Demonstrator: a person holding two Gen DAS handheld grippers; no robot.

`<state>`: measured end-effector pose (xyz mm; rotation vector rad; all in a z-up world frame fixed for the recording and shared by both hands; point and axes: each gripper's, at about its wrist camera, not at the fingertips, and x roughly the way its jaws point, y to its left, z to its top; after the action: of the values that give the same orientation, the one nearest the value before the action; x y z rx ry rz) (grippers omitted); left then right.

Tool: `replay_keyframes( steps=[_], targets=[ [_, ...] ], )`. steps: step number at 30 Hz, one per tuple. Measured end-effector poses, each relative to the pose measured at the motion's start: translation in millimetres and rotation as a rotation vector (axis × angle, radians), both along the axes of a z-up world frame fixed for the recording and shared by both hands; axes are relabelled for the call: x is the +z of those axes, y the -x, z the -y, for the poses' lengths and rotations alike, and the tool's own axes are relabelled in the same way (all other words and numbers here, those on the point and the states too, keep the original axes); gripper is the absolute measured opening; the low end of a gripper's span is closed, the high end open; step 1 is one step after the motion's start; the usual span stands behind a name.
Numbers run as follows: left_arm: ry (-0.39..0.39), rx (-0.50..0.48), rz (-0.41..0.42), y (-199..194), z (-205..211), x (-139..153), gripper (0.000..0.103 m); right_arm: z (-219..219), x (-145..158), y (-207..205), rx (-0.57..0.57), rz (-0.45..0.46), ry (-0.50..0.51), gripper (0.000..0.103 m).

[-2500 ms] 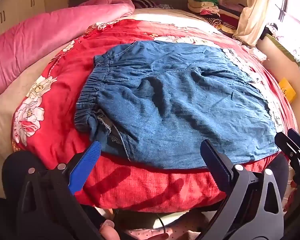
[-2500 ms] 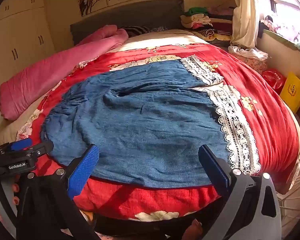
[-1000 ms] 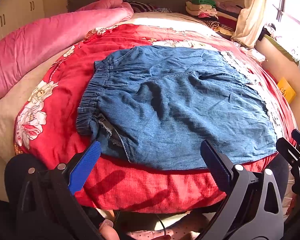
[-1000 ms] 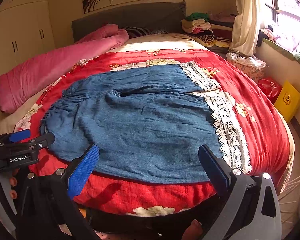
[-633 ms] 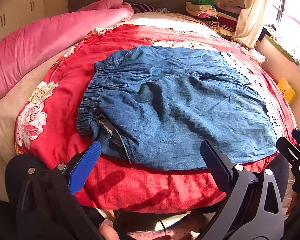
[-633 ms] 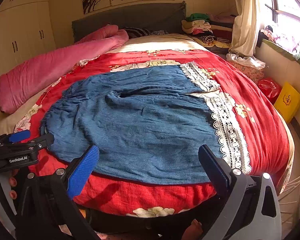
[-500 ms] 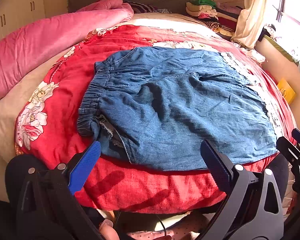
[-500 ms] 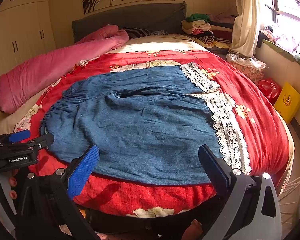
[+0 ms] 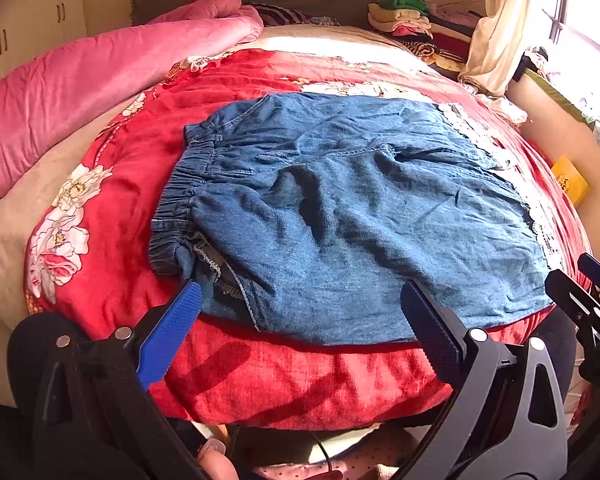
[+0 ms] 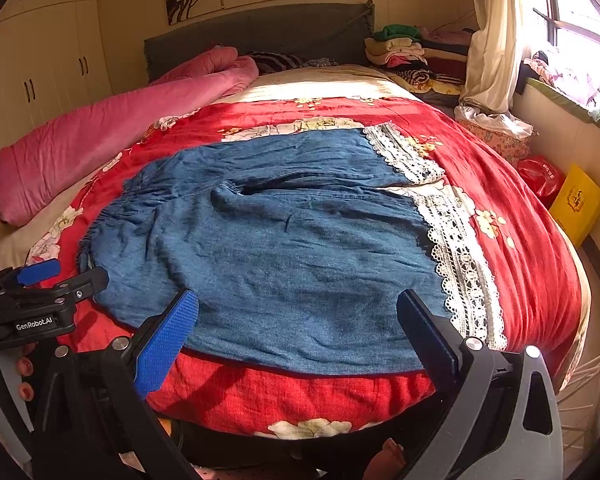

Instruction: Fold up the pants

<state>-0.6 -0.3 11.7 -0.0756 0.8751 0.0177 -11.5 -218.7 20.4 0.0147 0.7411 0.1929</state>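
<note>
Both claws, the left gripper (image 9: 300, 316) and right gripper (image 10: 296, 324), are held spread wide, empty. If only one layer of the pants (image 9: 360, 216) is pinched, the fold could be spoiled.

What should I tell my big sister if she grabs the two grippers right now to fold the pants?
Left gripper: jaws open, holding nothing, hovering over the near edge of the bed by the waistband.
Right gripper: jaws open, holding nothing, near the lace hem.
The denim pants lie spread flat on the red floral quilt, waistband at the left, both legs at the right.
Done: pants laid out.
Left: no fold made yet; grip an edge and start folding.
</note>
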Motion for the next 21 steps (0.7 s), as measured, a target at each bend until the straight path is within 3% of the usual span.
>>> replay_keyframes(
  steps=[11, 21],
  targets=[
    [0.036, 0.0, -0.014, -29.5, -14.0, -5.3, 0.094, -12.5, 0.5, -33.2, 0.051, -0.002, -0.005, 0.099],
    [0.045, 0.059, -0.045, -89.8, -68.2, -7.1, 0.094, -43.1, 8.9, -105.5, 0.175, -0.021, -0.01, 0.099]
  ],
)
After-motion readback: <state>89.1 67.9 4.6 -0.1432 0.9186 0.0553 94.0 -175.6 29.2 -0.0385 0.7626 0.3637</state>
